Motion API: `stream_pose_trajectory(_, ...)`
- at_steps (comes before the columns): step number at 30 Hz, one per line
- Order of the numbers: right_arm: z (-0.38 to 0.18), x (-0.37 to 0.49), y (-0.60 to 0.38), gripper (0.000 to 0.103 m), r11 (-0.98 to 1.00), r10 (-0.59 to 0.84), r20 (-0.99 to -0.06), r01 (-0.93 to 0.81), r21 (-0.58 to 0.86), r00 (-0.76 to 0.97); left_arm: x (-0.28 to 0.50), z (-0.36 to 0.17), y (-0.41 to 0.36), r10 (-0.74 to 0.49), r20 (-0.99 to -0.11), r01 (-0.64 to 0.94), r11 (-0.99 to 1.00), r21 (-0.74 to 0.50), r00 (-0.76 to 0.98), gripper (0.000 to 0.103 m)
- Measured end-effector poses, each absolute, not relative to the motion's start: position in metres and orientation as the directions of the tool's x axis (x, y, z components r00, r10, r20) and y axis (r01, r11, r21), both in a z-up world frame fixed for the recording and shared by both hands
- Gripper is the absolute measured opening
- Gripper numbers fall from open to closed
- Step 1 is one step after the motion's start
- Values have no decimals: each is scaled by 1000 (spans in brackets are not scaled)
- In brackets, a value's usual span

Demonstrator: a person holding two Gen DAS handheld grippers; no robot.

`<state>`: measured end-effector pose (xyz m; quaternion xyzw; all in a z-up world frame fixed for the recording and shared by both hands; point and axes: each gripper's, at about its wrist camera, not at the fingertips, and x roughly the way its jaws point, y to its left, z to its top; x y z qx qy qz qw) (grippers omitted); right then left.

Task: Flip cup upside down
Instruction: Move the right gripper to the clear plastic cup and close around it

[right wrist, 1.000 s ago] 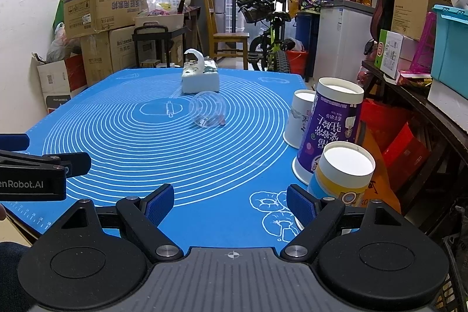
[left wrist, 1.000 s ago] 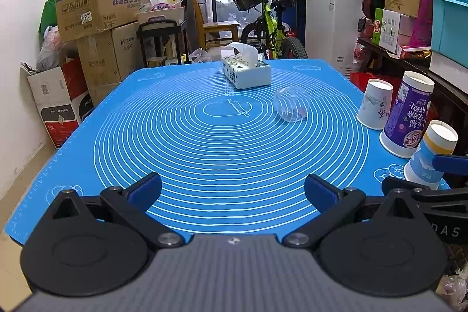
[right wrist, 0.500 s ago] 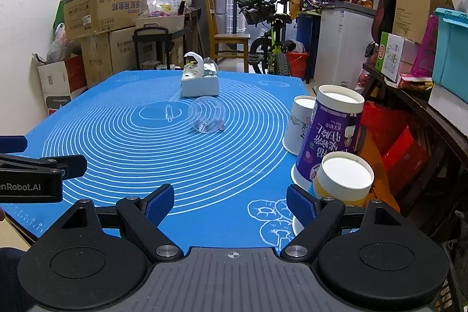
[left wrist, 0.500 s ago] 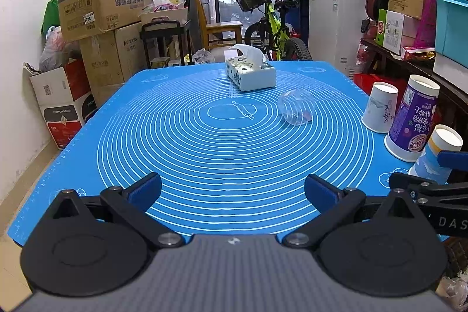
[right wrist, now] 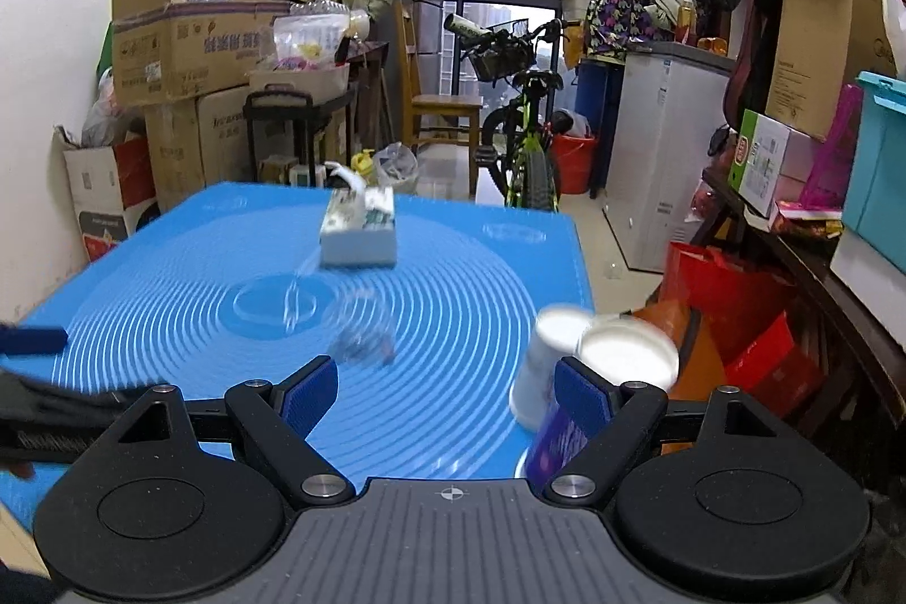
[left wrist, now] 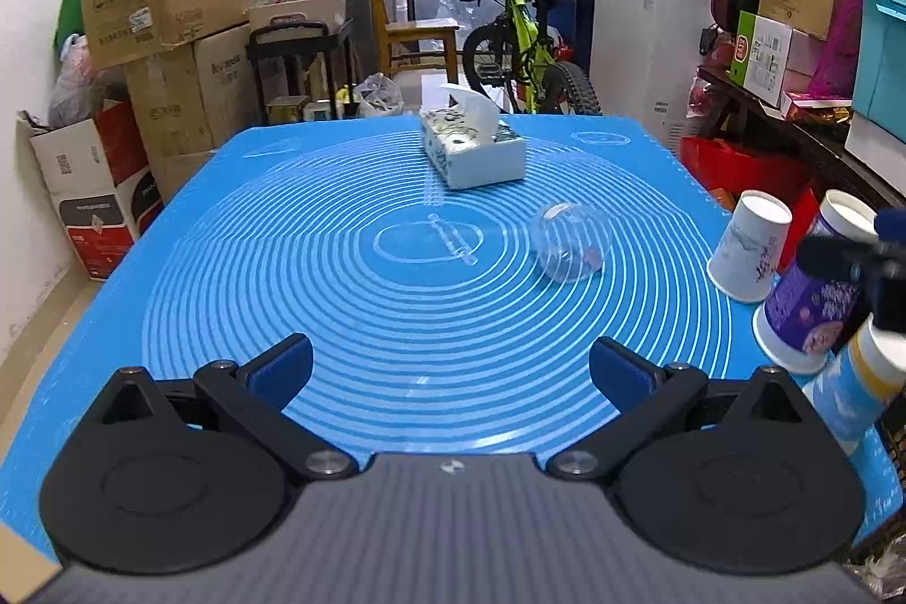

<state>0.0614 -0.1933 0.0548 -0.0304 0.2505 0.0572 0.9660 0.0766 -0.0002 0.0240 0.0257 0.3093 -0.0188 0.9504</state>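
Observation:
A clear plastic cup (left wrist: 570, 243) lies on its side on the blue mat (left wrist: 340, 298), right of centre. It shows blurred in the right wrist view (right wrist: 362, 329). My left gripper (left wrist: 451, 369) is open and empty, low over the mat's near edge, well short of the cup. My right gripper (right wrist: 447, 394) is open and empty, raised above the mat's right side; the clear cup is ahead and left of it. The right gripper's blurred tip (left wrist: 866, 258) shows at the right edge of the left wrist view.
A white paper cup (left wrist: 747, 253), a purple cup (left wrist: 810, 309) and a blue-and-white cup (left wrist: 849, 394) stand along the mat's right edge. A tissue box (left wrist: 473, 151) sits at the back centre. Boxes, a bicycle and shelves surround the table.
My right gripper has risen and moved forward, its view now blurred. My left gripper has lifted slightly. The clear cup has not moved.

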Motion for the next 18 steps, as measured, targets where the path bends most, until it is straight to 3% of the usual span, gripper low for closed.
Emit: stream_pose_trajectory(18, 62, 212, -215, 86, 995, 28, -621, -81, -56, 783, 201, 2, -65, -23, -644, 22, 1000, -10, 764, 102)
